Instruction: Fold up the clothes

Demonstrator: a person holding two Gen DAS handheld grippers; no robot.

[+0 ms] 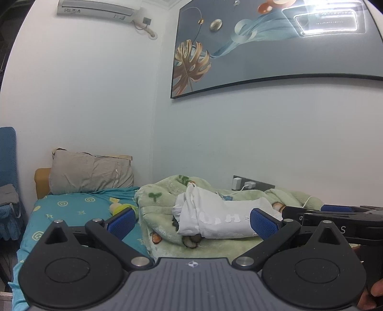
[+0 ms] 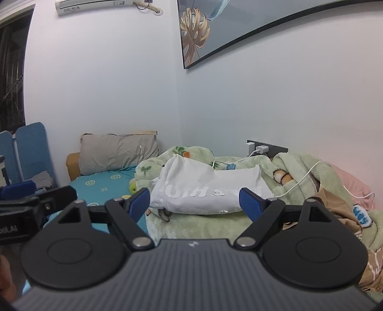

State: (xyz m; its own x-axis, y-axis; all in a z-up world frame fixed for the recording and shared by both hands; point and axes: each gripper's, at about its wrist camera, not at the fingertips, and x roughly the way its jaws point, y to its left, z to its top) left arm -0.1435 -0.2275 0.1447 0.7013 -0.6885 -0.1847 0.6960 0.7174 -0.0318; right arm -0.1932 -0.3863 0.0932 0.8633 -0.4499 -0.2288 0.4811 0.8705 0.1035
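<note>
- White garment, bunched and partly folded with peeling white lettering across its front, lies on top of the green fleece blanket on the bed, ahead of both grippers and touched by neither.
- At far left in the left wrist view, a blue chair back stands beside the bed; a grey pillow leans against the wall at the bed's head.
- A teal sheet with smiley prints covers the mattress left of the blanket, and a small yellow-green toy lies on it near the blanket's edge.
- Left gripper is held low over the bed with its blue-padded fingers spread wide, nothing between them; the garment shows in the gap beyond.
- On the wall above hang an air conditioner and, further right, a large framed picture with a golden leaf.
- Right gripper is likewise spread wide and empty, level with the left one and just beside it; each appears at the edge of the other's view.
- Behind the garment, white chargers sit in a dark wall socket, and a white cable trails over the blanket.
- At far right in the right wrist view, a tan cloth lies in the blanket's folds and a pink pillow rests against the wall.
</note>
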